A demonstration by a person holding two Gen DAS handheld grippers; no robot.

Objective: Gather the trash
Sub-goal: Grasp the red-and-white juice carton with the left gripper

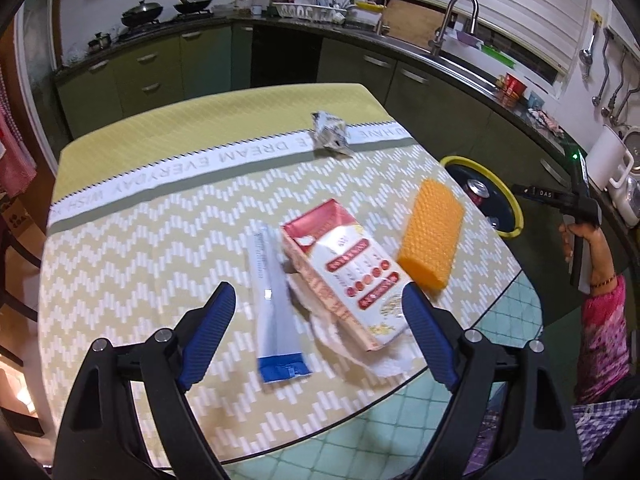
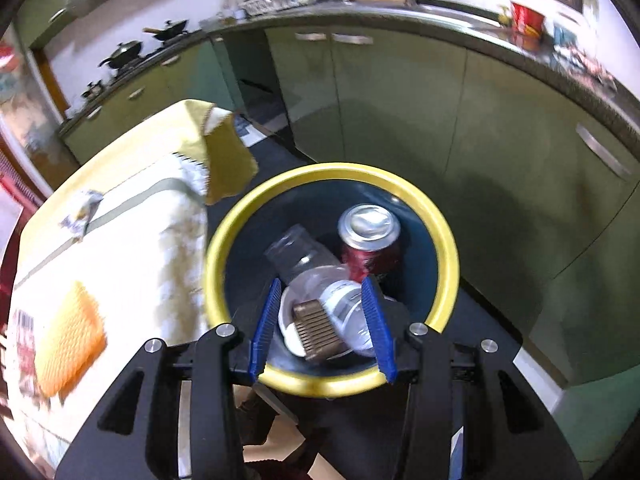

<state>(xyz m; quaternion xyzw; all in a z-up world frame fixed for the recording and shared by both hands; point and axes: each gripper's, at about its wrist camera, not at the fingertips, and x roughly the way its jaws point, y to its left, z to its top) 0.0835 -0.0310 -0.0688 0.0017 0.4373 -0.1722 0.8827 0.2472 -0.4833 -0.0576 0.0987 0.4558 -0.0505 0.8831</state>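
My left gripper (image 1: 318,288) hangs open over the table, nothing pressed between its blue pads. Below it lie a white-and-blue tube (image 1: 276,312), a red-and-white carton (image 1: 344,268) and crumpled white tissue (image 1: 380,360). An orange foam sleeve (image 1: 432,236) lies to the right, and a crumpled wrapper (image 1: 330,134) farther back. My right gripper (image 2: 322,281) is open above the yellow-rimmed bin (image 2: 448,240). Inside the bin are a red can (image 2: 370,240), a clear bottle (image 2: 296,252), a clear plastic cup (image 2: 344,312) and a brown ribbed piece (image 2: 316,332).
The table wears a yellow zigzag cloth (image 1: 160,240); the bin (image 1: 516,208) stands on the floor off its right edge. Green cabinets (image 2: 400,112) and a counter with a sink run behind. A hand in a pink sleeve (image 1: 600,320) holds the right gripper.
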